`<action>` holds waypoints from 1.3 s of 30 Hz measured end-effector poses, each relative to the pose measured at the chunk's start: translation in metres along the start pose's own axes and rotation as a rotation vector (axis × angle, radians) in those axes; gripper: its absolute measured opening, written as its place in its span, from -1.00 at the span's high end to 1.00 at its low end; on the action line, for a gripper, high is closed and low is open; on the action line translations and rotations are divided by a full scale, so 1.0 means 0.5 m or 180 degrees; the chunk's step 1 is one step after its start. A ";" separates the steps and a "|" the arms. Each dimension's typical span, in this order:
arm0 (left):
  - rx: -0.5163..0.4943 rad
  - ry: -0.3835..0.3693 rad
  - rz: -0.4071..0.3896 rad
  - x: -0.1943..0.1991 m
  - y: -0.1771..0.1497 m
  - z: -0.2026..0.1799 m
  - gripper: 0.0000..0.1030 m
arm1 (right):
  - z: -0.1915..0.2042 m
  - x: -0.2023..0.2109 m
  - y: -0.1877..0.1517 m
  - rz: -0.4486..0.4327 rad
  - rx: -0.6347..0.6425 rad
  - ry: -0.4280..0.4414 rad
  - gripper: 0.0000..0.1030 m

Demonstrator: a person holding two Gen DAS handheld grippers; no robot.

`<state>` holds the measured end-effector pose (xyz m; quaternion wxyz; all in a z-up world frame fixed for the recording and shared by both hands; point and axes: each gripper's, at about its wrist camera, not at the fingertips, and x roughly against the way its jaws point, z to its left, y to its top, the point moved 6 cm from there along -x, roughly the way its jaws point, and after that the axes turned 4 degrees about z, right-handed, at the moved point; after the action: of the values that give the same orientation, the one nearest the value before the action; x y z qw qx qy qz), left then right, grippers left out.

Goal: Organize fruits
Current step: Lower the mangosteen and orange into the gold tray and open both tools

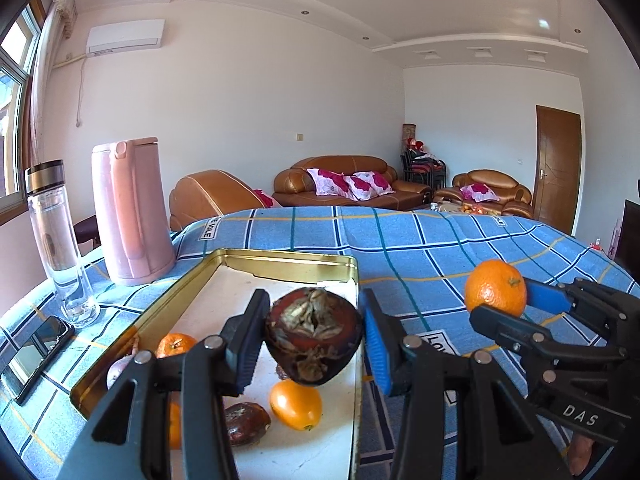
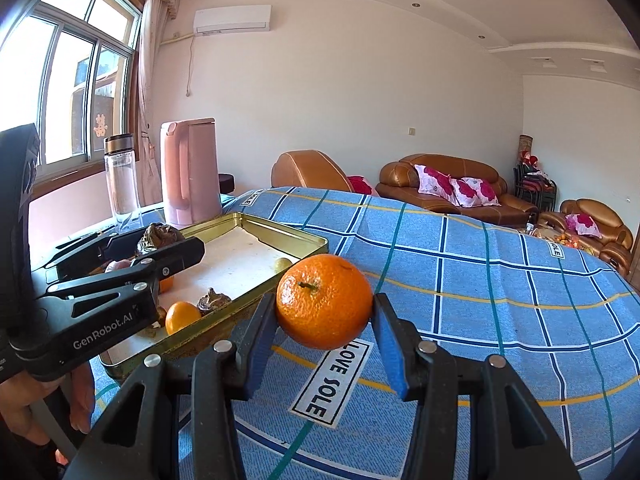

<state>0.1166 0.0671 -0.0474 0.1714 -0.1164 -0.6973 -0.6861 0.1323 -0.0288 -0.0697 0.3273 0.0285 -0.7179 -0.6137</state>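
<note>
Left wrist view: the left tongs are clamped on a dark, shrivelled fruit held above the gold tin tray, where small oranges lie. Right wrist view: the right tongs are clamped on a mandarin, raised over the blue checked cloth just beside the tray.

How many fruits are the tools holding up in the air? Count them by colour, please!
Orange: 1, the mandarin in the right tool
Dark brown: 1, the dark brown fruit in the left tool
Total: 2
</note>
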 end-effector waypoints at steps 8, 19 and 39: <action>0.0076 0.0083 0.0025 0.006 -0.006 0.044 0.08 | 0.036 -0.021 0.006 0.0028 0.0040 0.0091 0.04; 0.0142 0.0301 0.0070 0.023 -0.011 0.112 0.08 | 0.106 -0.045 0.032 0.0049 0.0093 0.0335 0.04; 0.0171 0.0563 0.0392 0.019 -0.051 0.199 0.01 | 0.262 -0.129 0.028 0.0458 0.0376 0.0781 0.02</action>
<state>0.0900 0.1649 -0.0671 0.2771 -0.0934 -0.6891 -0.6630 0.1217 0.1160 -0.0894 0.4535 0.0710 -0.7075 -0.5373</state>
